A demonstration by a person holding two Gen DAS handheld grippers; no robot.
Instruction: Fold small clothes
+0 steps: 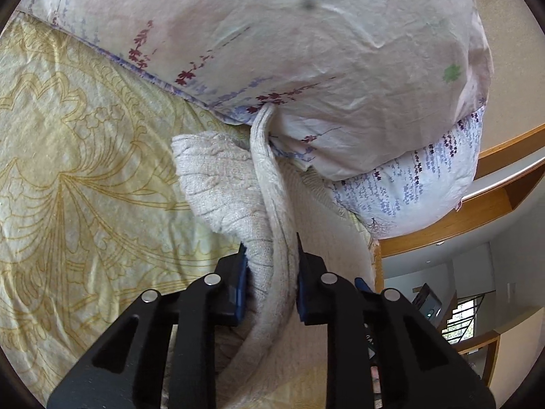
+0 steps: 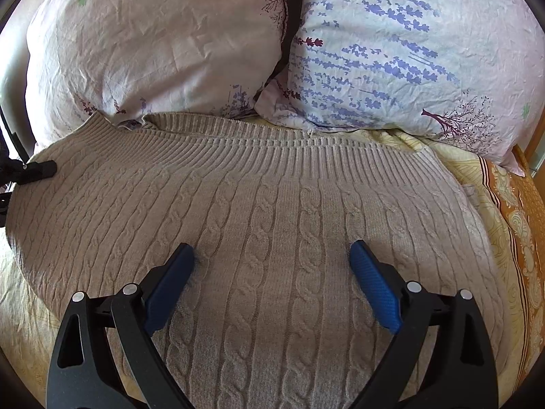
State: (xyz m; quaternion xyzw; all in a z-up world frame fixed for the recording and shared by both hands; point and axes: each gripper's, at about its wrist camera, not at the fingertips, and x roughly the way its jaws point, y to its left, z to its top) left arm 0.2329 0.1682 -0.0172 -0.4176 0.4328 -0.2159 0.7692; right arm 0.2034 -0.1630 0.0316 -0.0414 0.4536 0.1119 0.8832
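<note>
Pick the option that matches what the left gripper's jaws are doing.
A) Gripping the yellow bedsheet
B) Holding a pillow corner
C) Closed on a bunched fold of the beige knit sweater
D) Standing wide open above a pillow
C: in the left wrist view the left gripper has its jaws pressed against both sides of a gathered fold of the beige knit sweater, with the yellow bedsheet and the pillow untouched beyond it.

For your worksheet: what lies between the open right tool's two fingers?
Only the beige cable-knit sweater, lying flat beneath the right tool; nothing else, in the right wrist view.
</note>
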